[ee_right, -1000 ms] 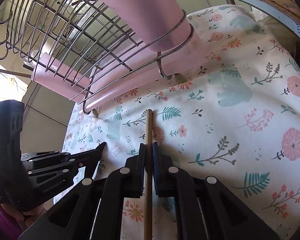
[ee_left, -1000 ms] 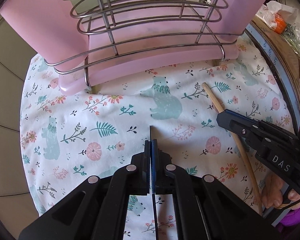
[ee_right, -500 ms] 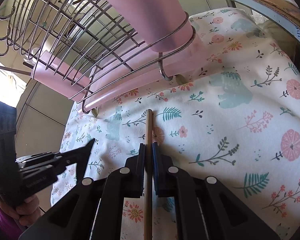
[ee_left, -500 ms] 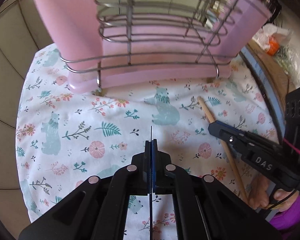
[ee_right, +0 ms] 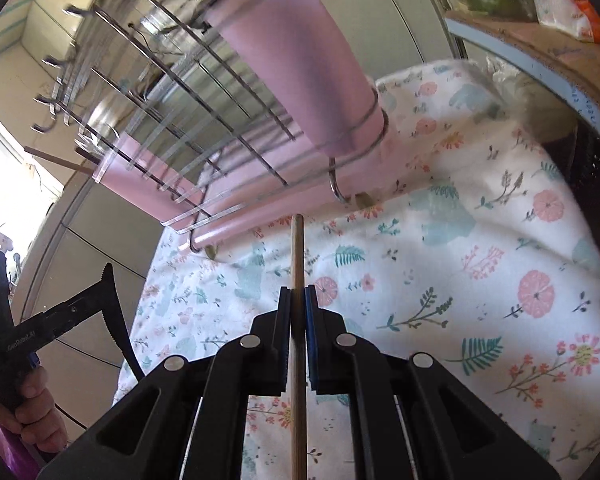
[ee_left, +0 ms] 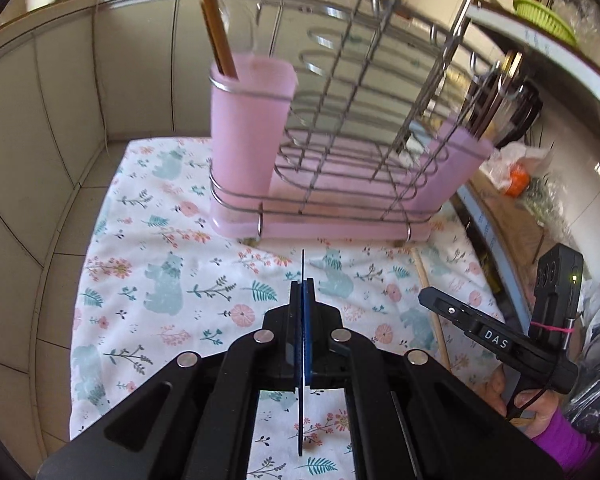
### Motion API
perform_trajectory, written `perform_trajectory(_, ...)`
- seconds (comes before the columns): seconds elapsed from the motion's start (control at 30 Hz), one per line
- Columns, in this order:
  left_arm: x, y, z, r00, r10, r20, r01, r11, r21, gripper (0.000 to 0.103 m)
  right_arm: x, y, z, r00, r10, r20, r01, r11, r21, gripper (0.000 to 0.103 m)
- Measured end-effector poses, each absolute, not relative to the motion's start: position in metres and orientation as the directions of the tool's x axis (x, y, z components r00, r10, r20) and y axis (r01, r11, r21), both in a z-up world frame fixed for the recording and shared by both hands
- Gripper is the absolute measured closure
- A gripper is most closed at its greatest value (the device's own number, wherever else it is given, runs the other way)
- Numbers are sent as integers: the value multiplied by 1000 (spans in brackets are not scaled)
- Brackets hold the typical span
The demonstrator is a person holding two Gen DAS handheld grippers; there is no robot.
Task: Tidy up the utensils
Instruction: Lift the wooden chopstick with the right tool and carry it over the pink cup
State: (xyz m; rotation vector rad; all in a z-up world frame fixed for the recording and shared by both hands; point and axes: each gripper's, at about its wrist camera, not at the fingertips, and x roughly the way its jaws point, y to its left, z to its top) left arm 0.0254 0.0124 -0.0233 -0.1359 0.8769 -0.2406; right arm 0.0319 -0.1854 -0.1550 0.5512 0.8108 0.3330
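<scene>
Right tool (ee_right: 296,300): clamped on a wooden chopstick (ee_right: 298,264), shaft running between the pads, far end pointing at the rack's base.
Left tool (ee_left: 302,292): pressed shut, nothing but a thin dark blade-like edge showing in the seam — what that is, unclear.
Chopstick position: near the foot of the wire rack (ee_left: 340,128), over the floral cloth (ee_left: 160,264); whether lifted clear, unclear.
Holder: pink cup (ee_left: 248,120) at the rack's left end, already holding brown chopsticks (ee_left: 216,20) upright.
Counter: covered by the cloth, rack standing on it.
Step in hand: probably carrying the stick toward a pink cup.
Next move: raise, tip the stick upright — then lower into the cup's mouth, clear of the wire rim.
</scene>
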Motion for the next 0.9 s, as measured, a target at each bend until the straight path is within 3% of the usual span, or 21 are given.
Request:
perform_trajectory(0.43, -5, 37, 43, 788, -302, -536, 180, 946, -268, 103, -5, -223, -42, 846, 401, -351, -169, 827, 537, 97)
perform_trajectory(0.9, -10, 60, 113, 906, -271, -326, 171, 937, -305, 103, -24, -232, 74, 962, 263, -78, -217, 902, 374, 97)
